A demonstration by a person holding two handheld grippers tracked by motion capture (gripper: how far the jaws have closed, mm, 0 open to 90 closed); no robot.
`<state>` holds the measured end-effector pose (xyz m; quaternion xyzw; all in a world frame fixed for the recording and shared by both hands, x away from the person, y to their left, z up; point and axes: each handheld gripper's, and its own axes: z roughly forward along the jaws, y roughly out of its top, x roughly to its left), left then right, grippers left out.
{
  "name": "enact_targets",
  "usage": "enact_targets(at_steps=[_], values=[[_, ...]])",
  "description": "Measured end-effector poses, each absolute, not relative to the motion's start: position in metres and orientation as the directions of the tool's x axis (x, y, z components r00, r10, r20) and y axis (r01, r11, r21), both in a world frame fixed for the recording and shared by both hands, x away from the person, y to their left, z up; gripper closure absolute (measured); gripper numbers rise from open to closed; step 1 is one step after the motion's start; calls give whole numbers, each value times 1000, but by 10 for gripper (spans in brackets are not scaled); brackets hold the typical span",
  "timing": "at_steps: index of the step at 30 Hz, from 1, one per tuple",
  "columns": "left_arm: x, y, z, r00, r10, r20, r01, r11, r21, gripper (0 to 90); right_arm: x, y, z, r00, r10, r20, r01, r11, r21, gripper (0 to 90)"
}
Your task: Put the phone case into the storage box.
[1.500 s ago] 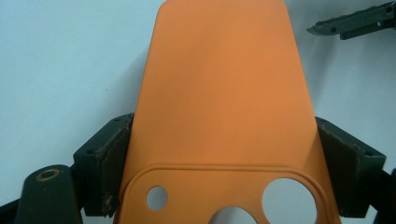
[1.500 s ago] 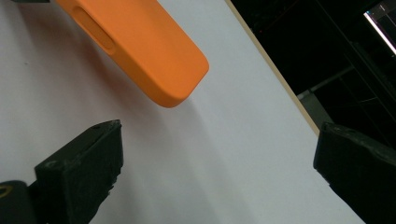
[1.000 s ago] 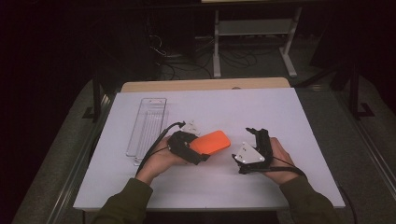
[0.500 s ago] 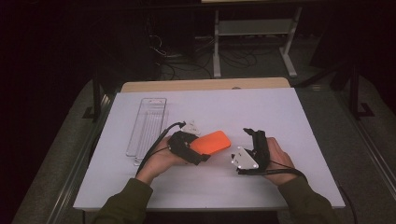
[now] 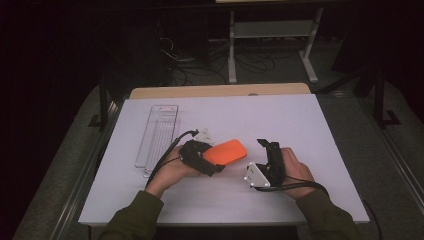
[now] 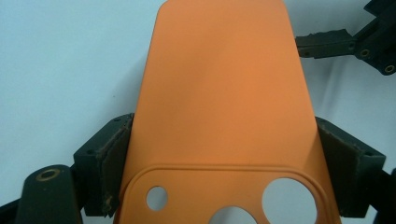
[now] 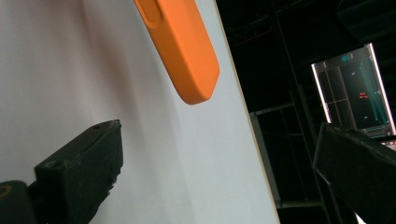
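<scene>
Orange phone case (image 5: 226, 152) near table middle, long axis slanted: camera-cutout end toward person's left, plain rounded end pointing right and slightly away, toward right gripper (image 5: 266, 148). In left gripper view, case (image 6: 224, 107) runs straight out along jaws, cutouts nearest camera. Left gripper (image 5: 209, 162) clamped on case's long edges at cutout end. Right gripper just beside case's free end, apart from it, jaws spread wide, nothing between. Clear plastic tray (image 5: 157, 135) on white table (image 5: 300, 120), left of case, lengthwise away from person.
</scene>
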<state>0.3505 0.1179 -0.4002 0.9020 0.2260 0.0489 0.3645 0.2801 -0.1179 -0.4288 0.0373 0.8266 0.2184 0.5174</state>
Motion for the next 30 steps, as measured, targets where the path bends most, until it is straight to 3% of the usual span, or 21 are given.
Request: enact_targets(at_steps=[11,30], values=[[349,116,-402,888,453,-80,381,-627,679,156,278,-113,-435,-362,191,-912,-226,932,285,8],[345,107,-400,894,442,-70,372,-648,665,156,274,-104,-437,-334,165,-928,-254,932,257,8]])
